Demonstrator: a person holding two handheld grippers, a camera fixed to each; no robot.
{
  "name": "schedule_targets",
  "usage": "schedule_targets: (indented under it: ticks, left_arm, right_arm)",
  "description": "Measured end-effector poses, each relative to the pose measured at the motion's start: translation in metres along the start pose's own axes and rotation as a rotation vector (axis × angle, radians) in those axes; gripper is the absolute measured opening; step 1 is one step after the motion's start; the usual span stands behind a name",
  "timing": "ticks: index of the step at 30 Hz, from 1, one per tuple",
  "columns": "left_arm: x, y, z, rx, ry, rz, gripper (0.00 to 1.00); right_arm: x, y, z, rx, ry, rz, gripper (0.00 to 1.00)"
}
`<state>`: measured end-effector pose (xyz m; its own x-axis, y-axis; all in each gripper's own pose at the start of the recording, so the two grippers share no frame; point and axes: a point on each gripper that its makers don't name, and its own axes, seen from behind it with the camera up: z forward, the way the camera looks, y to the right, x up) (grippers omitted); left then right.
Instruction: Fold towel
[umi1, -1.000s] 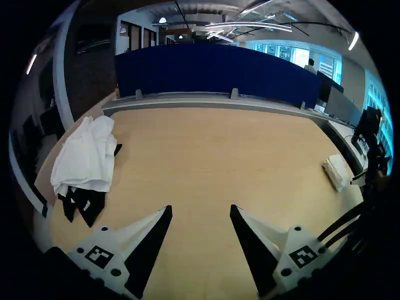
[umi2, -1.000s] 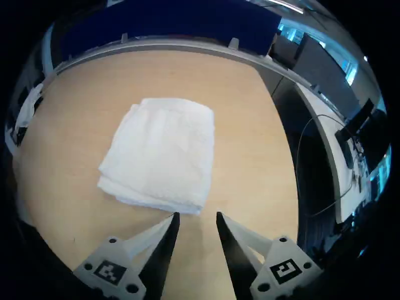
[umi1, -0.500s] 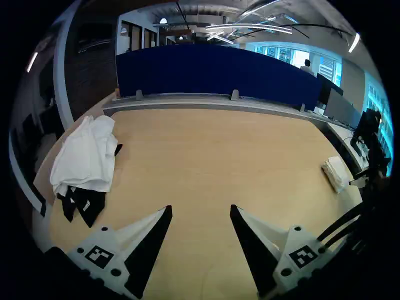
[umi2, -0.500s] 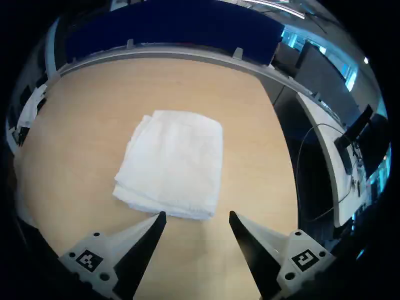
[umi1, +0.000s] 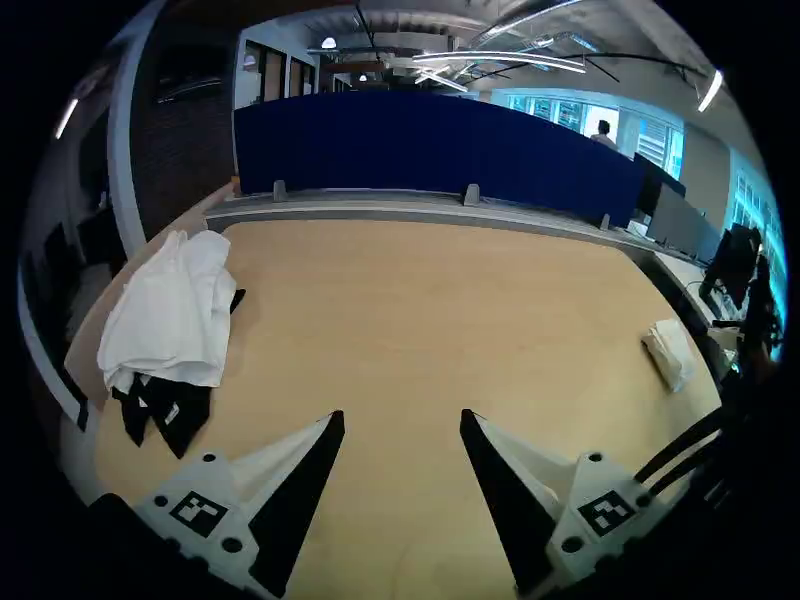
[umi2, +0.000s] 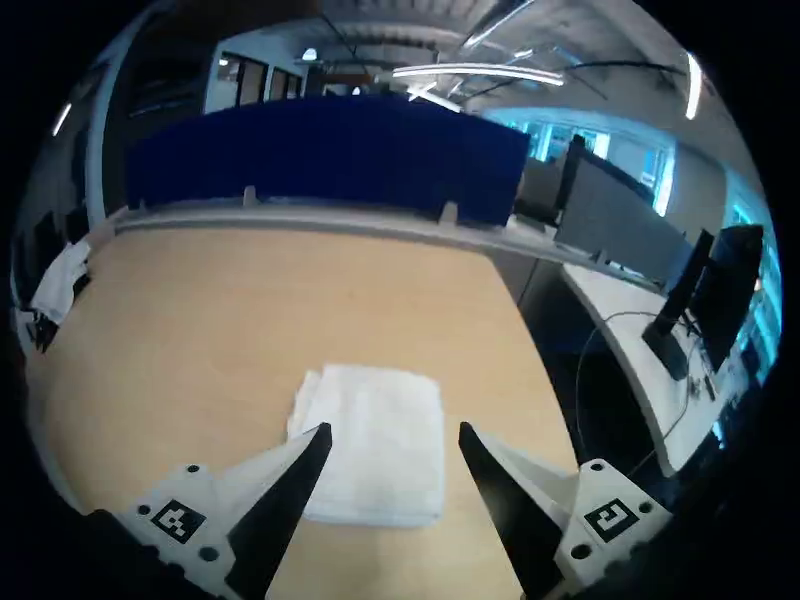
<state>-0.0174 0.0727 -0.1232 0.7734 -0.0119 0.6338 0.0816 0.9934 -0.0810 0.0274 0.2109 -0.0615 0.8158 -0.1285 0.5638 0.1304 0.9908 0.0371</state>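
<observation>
In the left gripper view, a pile of white cloth (umi1: 170, 310) lies near the left edge of the wooden table (umi1: 430, 300), and a black cloth (umi1: 165, 410) sticks out from under its near end. Behind the table a dark blue partition (umi1: 440, 140) runs along the far edge. In the middle, low in the view, the left gripper (umi1: 400, 440) is over bare wood; its two fingers are spread wide apart and nothing is between them. Far to the right, close to the right edge of the table, the folded towel (umi1: 672, 352) lies flat, well apart from this gripper, and a dark monitor (umi1: 735, 265) stands beyond it. In the right gripper view, the pile of white cloth (umi2: 58, 275) is small at the far left edge of the table (umi2: 250, 310), and the blue partition (umi2: 330, 160) is behind. The white folded towel (umi2: 380, 470) lies in the middle, near the right edge of the table, as a neat rectangle of several layers. The right gripper (umi2: 392, 428) is just over it, its fingers spread, one tip before each long side of the towel; I cannot tell if the tips touch the cloth, and they do not pinch it. To the right a white desk (umi2: 620, 340) carries a monitor (umi2: 715, 290).
</observation>
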Motion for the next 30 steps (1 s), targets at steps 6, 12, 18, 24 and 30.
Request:
schedule_targets:
  ticks: [6,12,18,24,30]
  left_arm:
    - [0.003,-0.001,0.001,-0.006,0.005,0.0,0.85]
    - [0.006,-0.002,0.003,-0.013,0.011,0.002,0.85]
    - [0.012,-0.003,0.004,-0.018,0.032,0.002,0.85]
    - [0.027,-0.004,0.006,-0.027,0.073,-0.007,0.85]
    - [0.053,-0.006,0.011,-0.033,0.144,-0.002,0.85]
  right_arm:
    - [0.062,-0.007,-0.017,-0.02,0.216,0.092,0.99]
    - [0.096,-0.015,-0.031,-0.023,0.331,0.134,1.0]
    - [0.113,-0.026,-0.037,-0.01,0.367,0.124,1.0]
    - [0.13,-0.037,-0.044,0.004,0.402,0.117,1.0]
    - [0.151,-0.042,-0.053,0.004,0.455,0.103,1.0]
